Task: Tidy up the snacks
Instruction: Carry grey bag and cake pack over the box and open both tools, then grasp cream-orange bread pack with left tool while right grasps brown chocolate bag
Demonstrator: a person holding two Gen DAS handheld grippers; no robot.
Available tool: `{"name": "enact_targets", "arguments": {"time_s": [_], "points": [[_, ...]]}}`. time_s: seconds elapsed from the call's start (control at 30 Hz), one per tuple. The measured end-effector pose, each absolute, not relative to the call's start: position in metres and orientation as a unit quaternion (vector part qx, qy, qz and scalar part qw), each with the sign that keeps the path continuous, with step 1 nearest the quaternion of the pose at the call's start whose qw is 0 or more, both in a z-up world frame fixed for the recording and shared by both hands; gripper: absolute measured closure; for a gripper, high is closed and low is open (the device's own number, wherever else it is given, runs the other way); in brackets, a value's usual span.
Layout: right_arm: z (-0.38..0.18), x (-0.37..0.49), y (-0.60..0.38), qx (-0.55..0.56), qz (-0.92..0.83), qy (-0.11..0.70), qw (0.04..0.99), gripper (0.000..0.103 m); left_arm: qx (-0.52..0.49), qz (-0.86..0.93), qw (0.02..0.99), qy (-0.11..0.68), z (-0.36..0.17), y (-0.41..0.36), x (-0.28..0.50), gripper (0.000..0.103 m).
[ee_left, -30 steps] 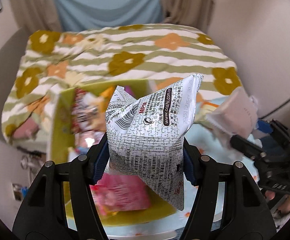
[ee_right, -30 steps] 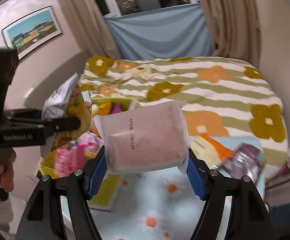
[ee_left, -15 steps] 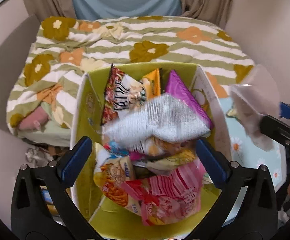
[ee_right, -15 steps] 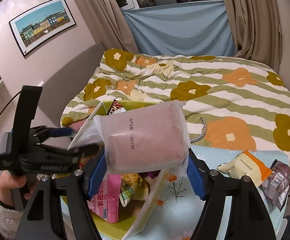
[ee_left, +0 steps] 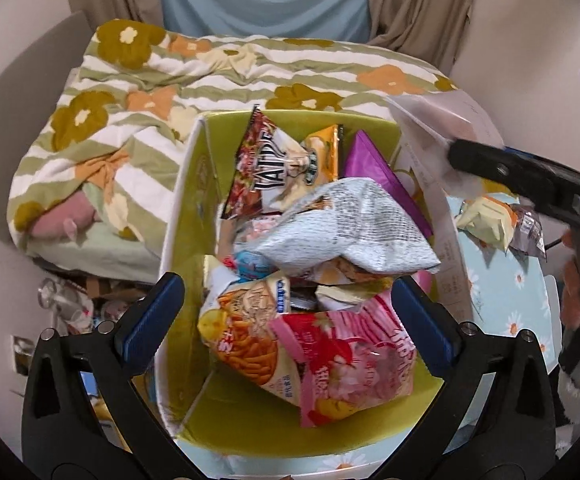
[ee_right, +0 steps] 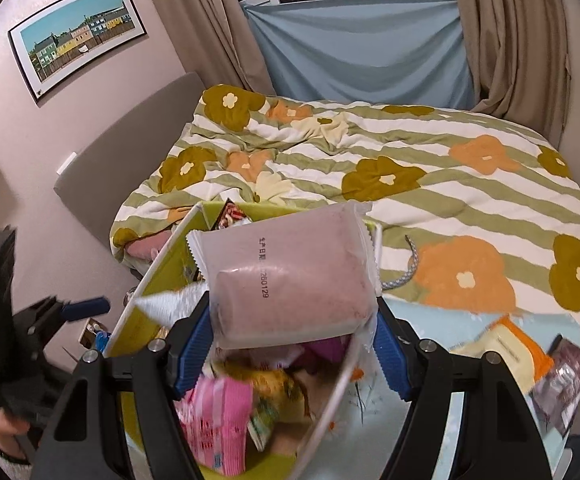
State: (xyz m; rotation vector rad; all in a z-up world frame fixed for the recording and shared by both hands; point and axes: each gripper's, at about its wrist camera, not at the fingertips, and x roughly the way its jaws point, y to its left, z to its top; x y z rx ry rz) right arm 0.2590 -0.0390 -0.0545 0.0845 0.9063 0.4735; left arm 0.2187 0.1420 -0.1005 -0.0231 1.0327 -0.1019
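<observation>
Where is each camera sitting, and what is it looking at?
Left wrist view: sits on the left gripper, open and empty, looking steeply down into the yellow-green box of snacks; the right gripper and fingers show at the right.
Right wrist view: sits on the right gripper, shut on a pink packet, looking down over the box toward the bed; the left gripper shows at the left.
Shared: box, pink packet, silver bag, bed, blue curtain.

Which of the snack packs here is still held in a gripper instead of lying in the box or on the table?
The pale pink wrapped pack, clamped in the right gripper above the yellow-green box.
</observation>
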Motion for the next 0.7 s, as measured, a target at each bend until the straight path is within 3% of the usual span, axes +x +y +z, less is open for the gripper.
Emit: {"name": "enact_targets", "arguments": {"time_s": [0.27, 0.3, 0.33, 0.4, 0.7], "points": [[-0.079, 0.289, -0.021, 0.060, 0.229, 0.458, 0.857, 0.032, -0.024, -0.037, 0.866, 0.498, -0.115, 0.153, 0.221, 0.000], [-0.081, 0.289, -0.021, 0.062, 0.229, 0.459, 0.856, 0.028, -0.027, -0.037, 0.865, 0.500, -0.118, 0.154, 0.221, 0.000], [-0.083, 0.287, -0.021, 0.062, 0.226, 0.460, 0.857, 0.015, -0.028, -0.036, 0.864, 0.501, -0.120, 0.154, 0.220, 0.000], [-0.086, 0.281, -0.022, 0.060, 0.227, 0.459, 0.857, 0.000, -0.028, -0.036, 0.864, 0.502, -0.122, 0.152, 0.218, 0.000], [-0.080, 0.258, -0.031, 0.029, 0.220, 0.440, 0.870, 0.000, -0.034, -0.028, 0.868, 0.494, -0.110, 0.151, 0.211, 0.000]]}}
